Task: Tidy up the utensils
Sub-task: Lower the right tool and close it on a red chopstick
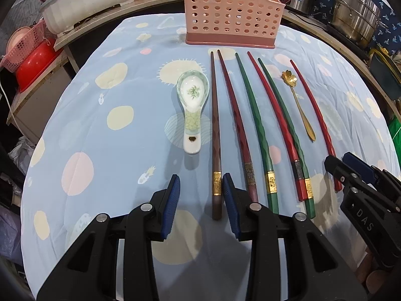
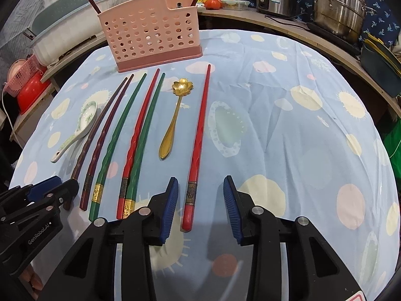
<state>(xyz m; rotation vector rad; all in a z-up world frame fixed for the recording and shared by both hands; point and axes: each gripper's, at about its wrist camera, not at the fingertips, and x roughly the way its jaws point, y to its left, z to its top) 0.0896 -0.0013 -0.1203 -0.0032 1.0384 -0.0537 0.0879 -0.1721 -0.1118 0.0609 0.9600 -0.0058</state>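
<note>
Left wrist view first: we see our left gripper (image 1: 201,184) low over the near edge of the desk (image 1: 120,150), its blue fingers (image 1: 173,200) parted on either side of the brown chopstick (image 1: 215,135), whose gold-banded end lies between them; the right pad sits just beside that band, though we cannot tell whether it touches. Toward the far edge stands the pink perforated holder (image 1: 230,12), upright. Between it and us the utensils lie in a row on the spotted blue cloth: the ceramic spoon (image 1: 191,107) nearest the left edge, then the brown chopstick, a dark red chopstick (image 1: 238,125), two green chopsticks (image 1: 253,115), a red chopstick (image 1: 273,115) crossing one of them, and the gold flower spoon (image 1: 298,100). From the right wrist view, our right gripper (image 2: 200,190) hangs over the lone red chopstick (image 2: 199,138), fingers (image 2: 170,200) parted, the stick's thick end between them and nearer the left pad, untouched as far as we can see. Two sticks already stand in the holder.
</note>
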